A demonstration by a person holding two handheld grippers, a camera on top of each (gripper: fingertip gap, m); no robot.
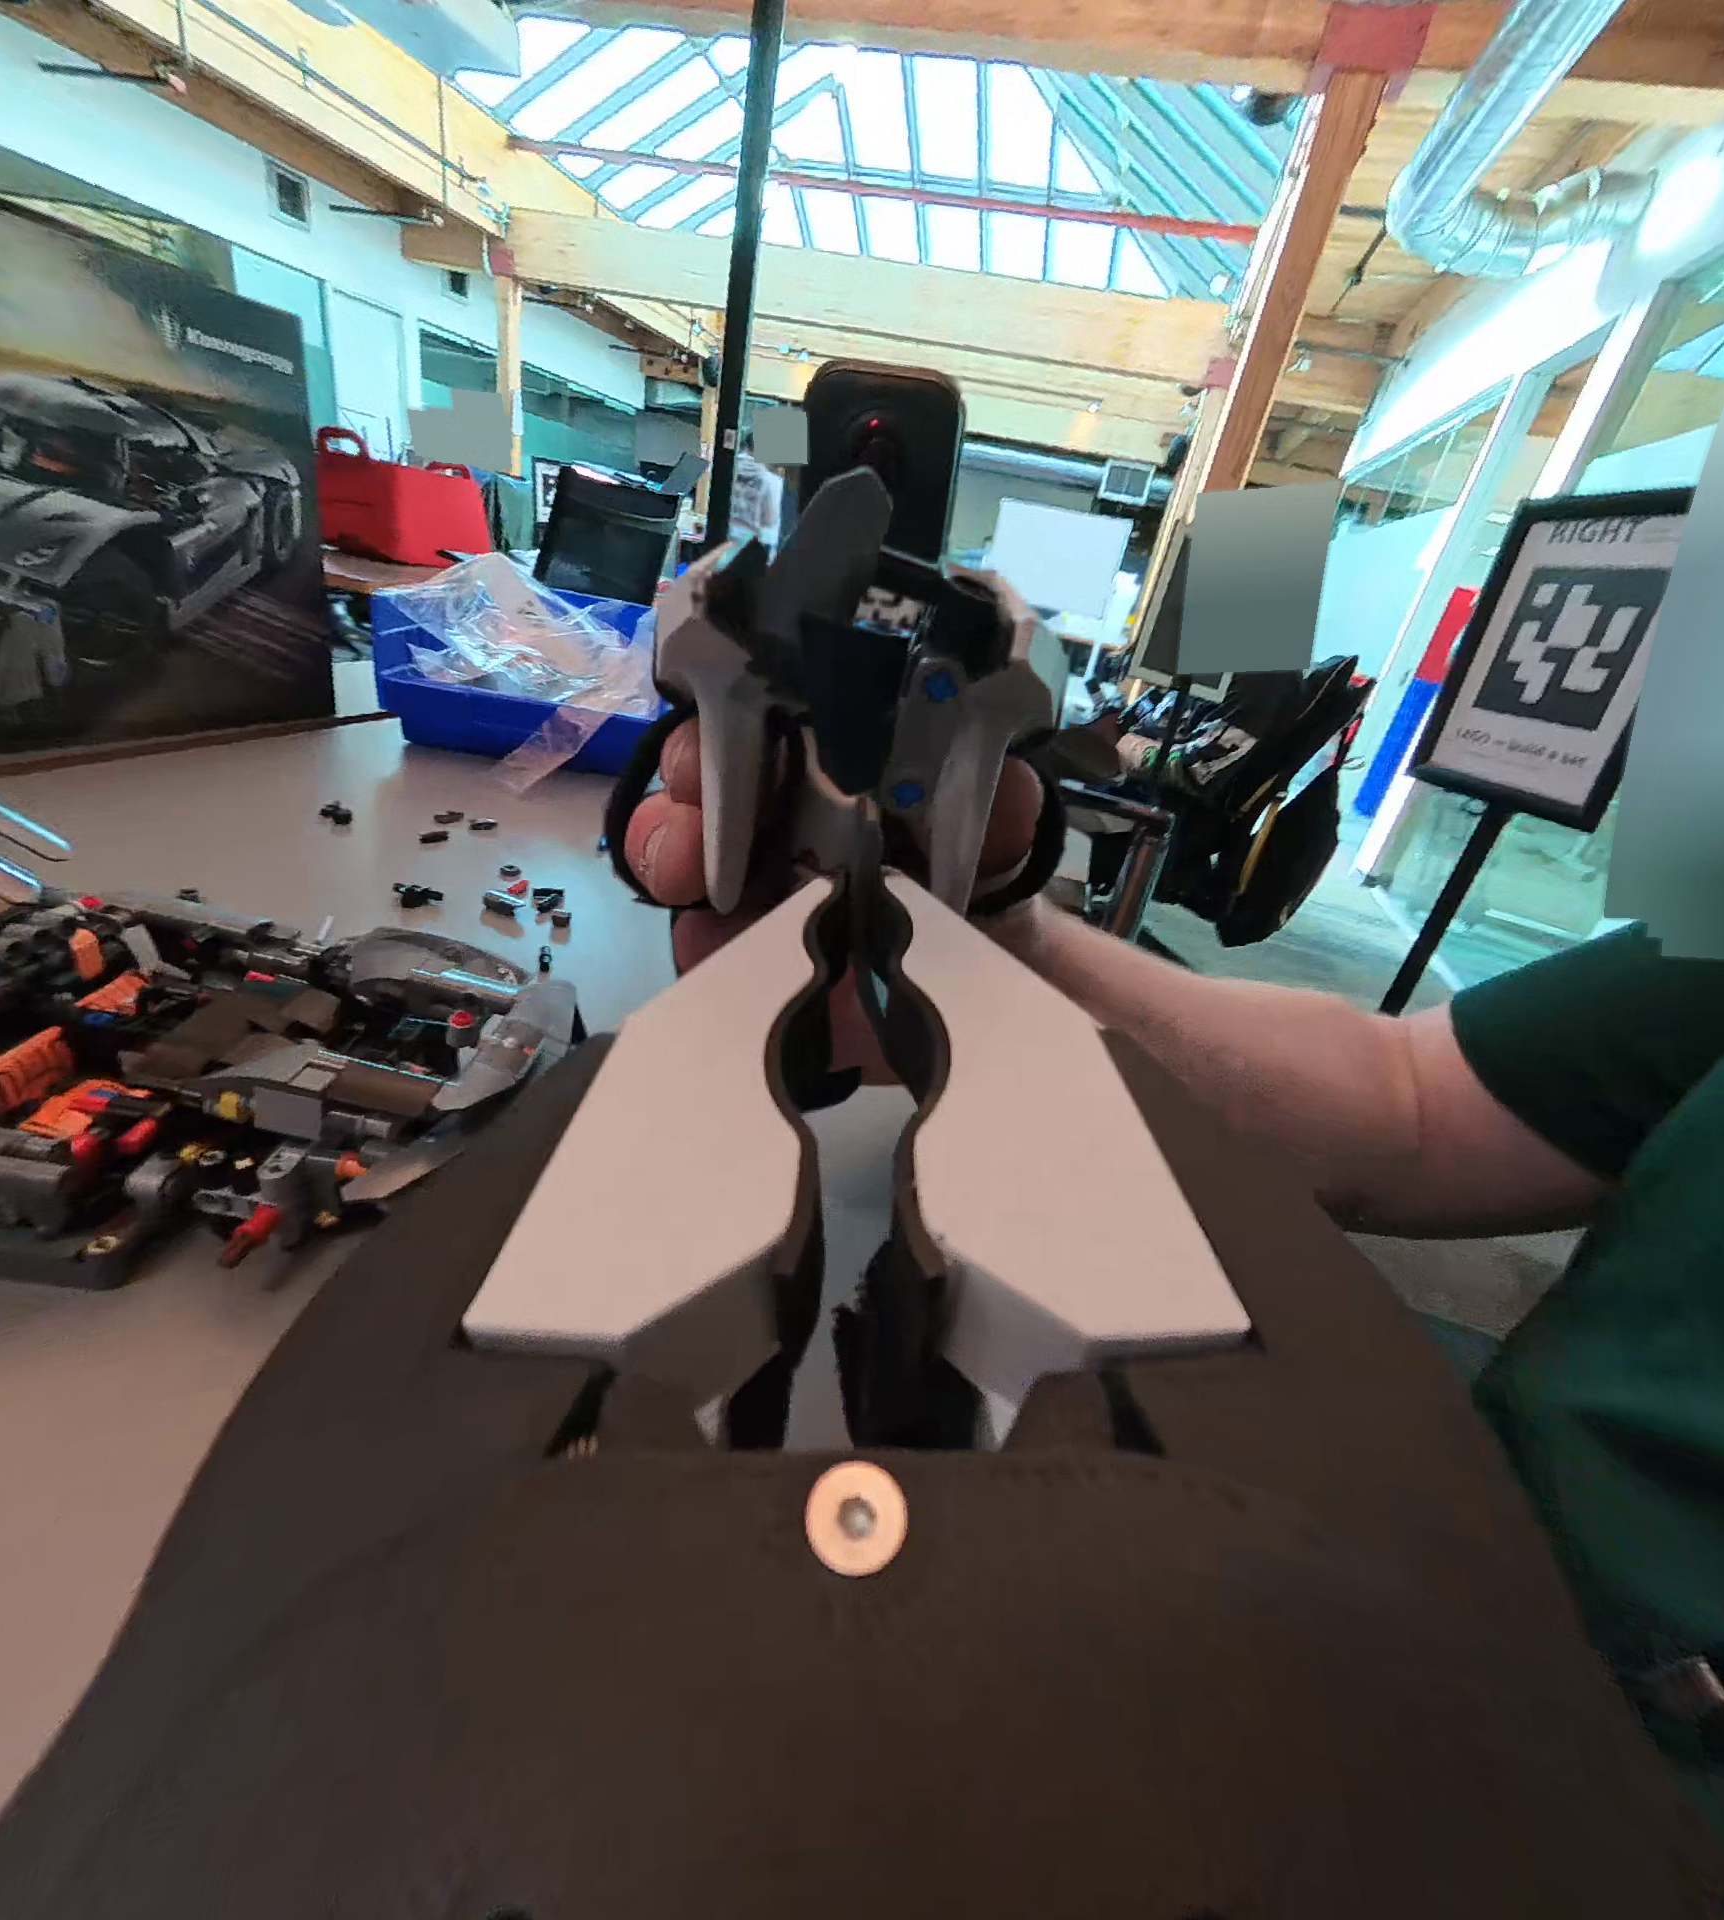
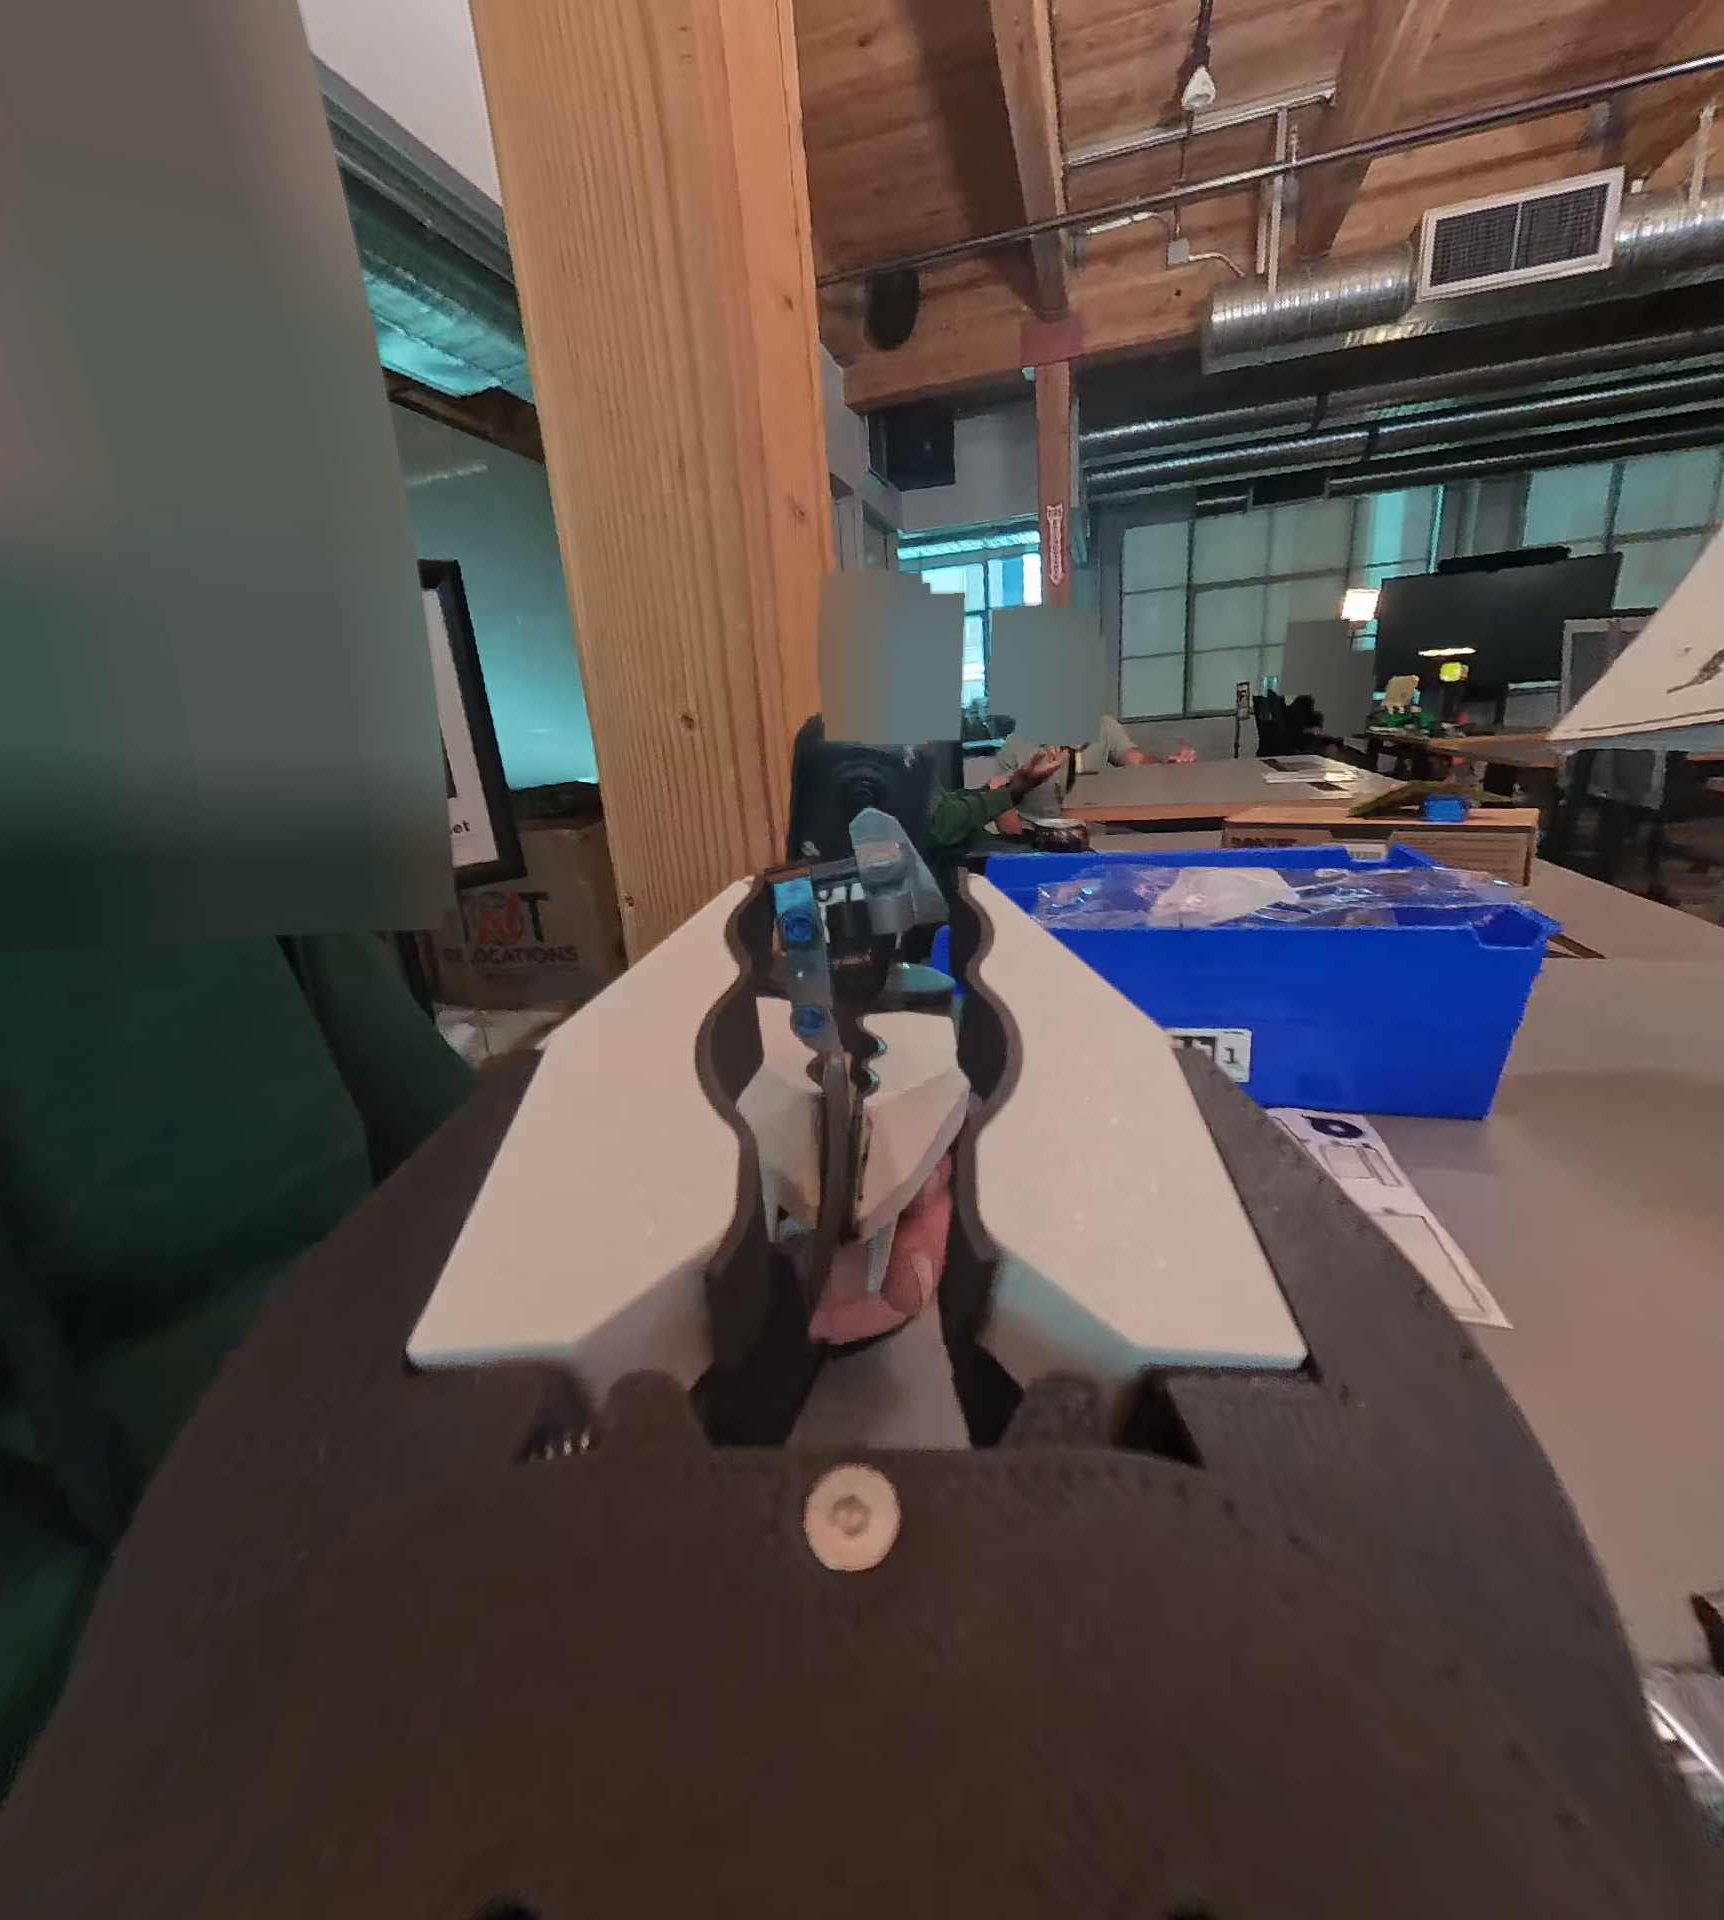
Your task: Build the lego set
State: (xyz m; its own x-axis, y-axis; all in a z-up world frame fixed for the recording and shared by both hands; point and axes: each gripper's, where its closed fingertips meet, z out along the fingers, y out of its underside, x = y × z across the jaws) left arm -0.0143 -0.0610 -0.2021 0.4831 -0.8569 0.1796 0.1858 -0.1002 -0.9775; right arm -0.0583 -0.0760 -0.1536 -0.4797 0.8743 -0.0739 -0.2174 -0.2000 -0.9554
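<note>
Both grippers are raised above the table, facing each other and holding one small grey Lego sub-assembly (image 1: 842,582) with blue pins. My left gripper (image 1: 860,894) is shut on the piece's thin lower edge. In the left wrist view, the right gripper's pale fingers (image 1: 728,790) clamp the piece from both sides, with a hand behind them. In the right wrist view, my right gripper (image 2: 858,904) is closed on the sub-assembly (image 2: 889,883). The left gripper (image 2: 842,1101) shows just beyond it, pinching a thin dark edge. The half-built grey and orange car model (image 1: 214,1060) lies on the table at the left.
Loose small pieces (image 1: 515,894) lie scattered behind the model. A blue bin (image 1: 505,717) (image 2: 1357,997) holds plastic bags. The set's box (image 1: 99,540) stands at the far left. A framed sign (image 1: 1554,665) stands on the right. An open instruction booklet (image 2: 1720,623) and a wooden post (image 2: 660,468) also show. About 6 cm separates my left fingertips from my right.
</note>
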